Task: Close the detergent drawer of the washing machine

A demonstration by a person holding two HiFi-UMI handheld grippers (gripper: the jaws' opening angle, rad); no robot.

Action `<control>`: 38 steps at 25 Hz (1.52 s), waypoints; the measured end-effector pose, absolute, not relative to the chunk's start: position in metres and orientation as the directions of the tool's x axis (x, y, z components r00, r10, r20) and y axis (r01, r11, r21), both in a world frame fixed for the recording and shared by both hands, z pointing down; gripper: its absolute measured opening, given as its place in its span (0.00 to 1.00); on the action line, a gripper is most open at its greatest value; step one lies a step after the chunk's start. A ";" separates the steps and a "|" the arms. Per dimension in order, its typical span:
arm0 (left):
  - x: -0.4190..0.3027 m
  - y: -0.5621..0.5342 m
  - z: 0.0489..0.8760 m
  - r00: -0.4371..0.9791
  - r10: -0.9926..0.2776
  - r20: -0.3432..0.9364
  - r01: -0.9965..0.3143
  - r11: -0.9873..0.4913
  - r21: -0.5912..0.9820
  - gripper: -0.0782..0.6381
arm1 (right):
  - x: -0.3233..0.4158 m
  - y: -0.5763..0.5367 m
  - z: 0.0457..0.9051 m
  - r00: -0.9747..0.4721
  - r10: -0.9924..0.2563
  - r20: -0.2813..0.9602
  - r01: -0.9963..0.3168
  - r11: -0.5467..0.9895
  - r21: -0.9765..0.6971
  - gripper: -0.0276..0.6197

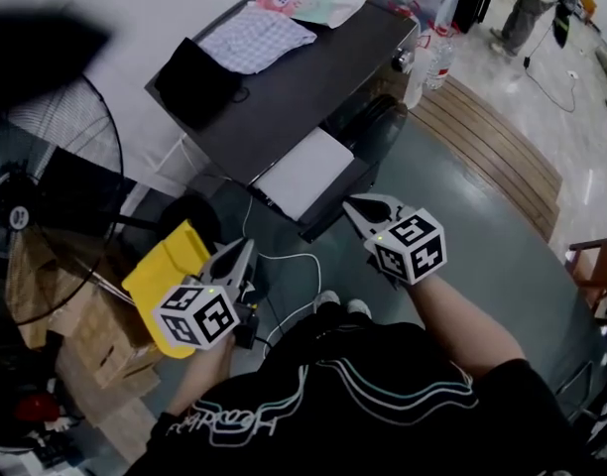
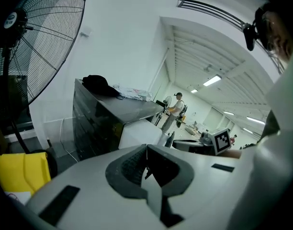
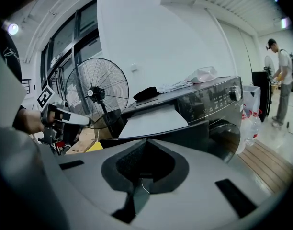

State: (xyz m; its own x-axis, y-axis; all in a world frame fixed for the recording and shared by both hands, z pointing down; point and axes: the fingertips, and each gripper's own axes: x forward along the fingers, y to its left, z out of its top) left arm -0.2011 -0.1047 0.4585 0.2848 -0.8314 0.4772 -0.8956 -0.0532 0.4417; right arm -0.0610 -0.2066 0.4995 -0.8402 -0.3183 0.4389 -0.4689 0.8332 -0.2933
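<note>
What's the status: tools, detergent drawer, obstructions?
Left tool shut, empty, held low. Right tool shut, empty, by detergent drawer front. Drawer pulled out. Nothing seen blocking it.

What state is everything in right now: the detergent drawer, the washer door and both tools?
White-topped detergent drawer: pulled out of the dark grey washing machine.
Round dark washer door: looks shut.
Left tool: jaws together, empty.
Right tool: jaws together, empty, near the drawer's front.

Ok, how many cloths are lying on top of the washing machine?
2: a black cloth leftmost in the head view, a pale checked cloth next to it. The plastic bag beyond could hide more.
</note>
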 end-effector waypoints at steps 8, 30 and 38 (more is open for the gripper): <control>-0.216 -0.106 0.462 0.318 -0.812 0.489 -0.890 -0.077 0.449 0.14 | -0.080 -0.214 0.495 -0.832 -0.346 0.433 -0.496 0.814 -0.302 0.08; -0.261 -0.125 0.478 0.372 -0.793 0.483 -0.881 -0.137 0.453 0.14 | -0.122 -0.240 0.489 -0.810 -0.406 0.423 -0.546 0.786 -0.291 0.08; -0.273 -0.133 0.480 0.370 -0.799 0.474 -0.883 -0.144 0.447 0.14 | -0.133 -0.246 0.487 -0.815 -0.404 0.417 -0.538 0.795 -0.281 0.08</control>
State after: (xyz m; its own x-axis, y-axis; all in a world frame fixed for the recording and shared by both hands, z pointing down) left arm -0.2729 -0.1328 0.4803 0.3701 -0.7992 0.4736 -0.8830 -0.1444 0.4465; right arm -0.1328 -0.2456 0.4870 -0.8145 -0.4038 0.4165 -0.5379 0.7947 -0.2814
